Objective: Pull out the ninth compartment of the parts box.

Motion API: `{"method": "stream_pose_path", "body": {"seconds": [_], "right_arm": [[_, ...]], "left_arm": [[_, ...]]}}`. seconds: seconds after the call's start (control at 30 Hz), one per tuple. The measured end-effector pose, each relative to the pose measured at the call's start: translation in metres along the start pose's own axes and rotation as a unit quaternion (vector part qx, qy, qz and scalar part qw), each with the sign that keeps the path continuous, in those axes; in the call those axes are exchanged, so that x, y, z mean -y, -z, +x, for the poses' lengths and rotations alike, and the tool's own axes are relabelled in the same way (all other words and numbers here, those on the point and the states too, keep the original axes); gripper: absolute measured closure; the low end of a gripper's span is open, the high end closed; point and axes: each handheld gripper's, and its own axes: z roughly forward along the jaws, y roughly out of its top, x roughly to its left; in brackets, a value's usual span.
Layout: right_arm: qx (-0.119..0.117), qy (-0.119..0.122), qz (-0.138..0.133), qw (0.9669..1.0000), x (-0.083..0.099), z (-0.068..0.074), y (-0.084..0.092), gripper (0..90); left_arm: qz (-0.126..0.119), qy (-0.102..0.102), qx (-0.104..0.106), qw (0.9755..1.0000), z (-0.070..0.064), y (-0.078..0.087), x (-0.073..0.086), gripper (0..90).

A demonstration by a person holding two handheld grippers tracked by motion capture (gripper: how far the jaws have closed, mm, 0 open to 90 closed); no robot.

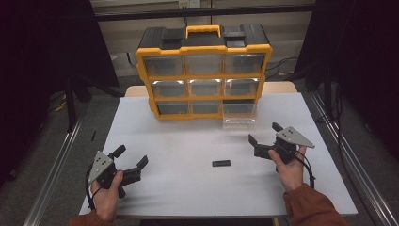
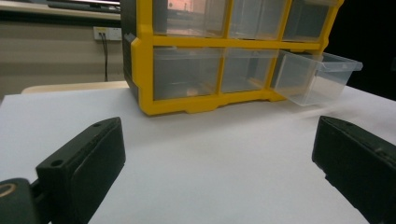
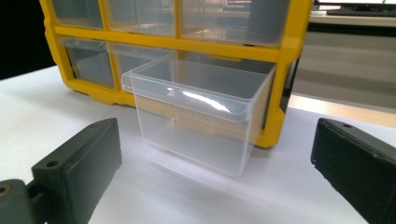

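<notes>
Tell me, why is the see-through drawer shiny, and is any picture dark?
Right gripper view: glare streaks the pulled-out clear drawer. High view: dim, dark at both sides, bright spots on the yellow organizer. Left gripper view: the black jaws look soft, close up.

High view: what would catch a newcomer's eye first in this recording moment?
The yellow-and-black drawer cabinet at the far side of the white table dominates. Its bottom-right clear drawer is pulled out, right in front of the open right gripper. A small black part lies alone mid-table between that gripper and the open left gripper.
</notes>
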Motion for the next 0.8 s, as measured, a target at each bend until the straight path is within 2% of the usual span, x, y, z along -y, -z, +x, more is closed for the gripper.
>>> {"method": "stream_pose_path", "body": {"seconds": [0.03,0.07,0.1,0.23,0.3,0.37,0.4,0.43,0.53,0.57,0.63,0.8], "right_arm": [[0.000,0.000,0.000,1.0000,0.000,0.000,0.000,1.1],[0.005,0.000,-0.002,1.0000,0.001,-0.001,0.002,1.0],[0.016,0.005,-0.001,0.9999,0.003,-0.001,0.006,0.9],[0.028,0.010,-0.004,0.9995,0.004,0.001,0.015,0.8],[0.029,0.010,-0.007,0.9995,0.005,0.001,0.017,1.1],[0.042,0.016,-0.012,0.9989,0.009,0.002,0.027,1.2],[0.040,0.013,-0.013,0.9990,0.010,0.001,0.029,1.2],[0.042,0.012,-0.011,0.9990,0.011,0.001,0.032,1.2],[0.048,0.015,-0.009,0.9987,0.013,0.001,0.036,1.2],[0.048,0.005,-0.012,0.9988,0.015,0.000,0.040,1.2],[0.050,0.006,-0.013,0.9987,0.016,-0.001,0.042,1.2],[0.062,0.009,-0.012,0.9979,0.019,-0.002,0.054,1.2]], "left_arm": [[0.000,0.000,0.000,1.0000,0.000,0.000,0.000,2.6],[0.003,-0.009,0.001,1.0000,0.000,0.001,0.000,2.6],[0.001,-0.013,0.001,0.9999,-0.001,0.001,-0.001,2.6],[-0.003,-0.003,-0.005,1.0000,0.002,0.002,-0.001,2.6],[-0.005,-0.002,-0.007,1.0000,0.002,0.003,-0.001,2.6],[-0.005,-0.007,-0.009,0.9999,0.001,0.003,-0.001,2.6],[-0.005,-0.007,-0.009,0.9999,0.001,0.003,-0.001,2.6],[-0.005,-0.020,-0.010,0.9997,0.000,0.004,-0.003,2.6],[-0.006,-0.014,-0.011,0.9998,-0.001,0.003,-0.003,2.6],[-0.008,-0.012,-0.014,0.9998,-0.001,0.004,-0.003,2.6],[-0.008,-0.011,-0.015,0.9998,-0.001,0.004,-0.003,2.6],[-0.012,-0.017,-0.008,0.9998,-0.003,0.006,-0.004,2.1]]}}
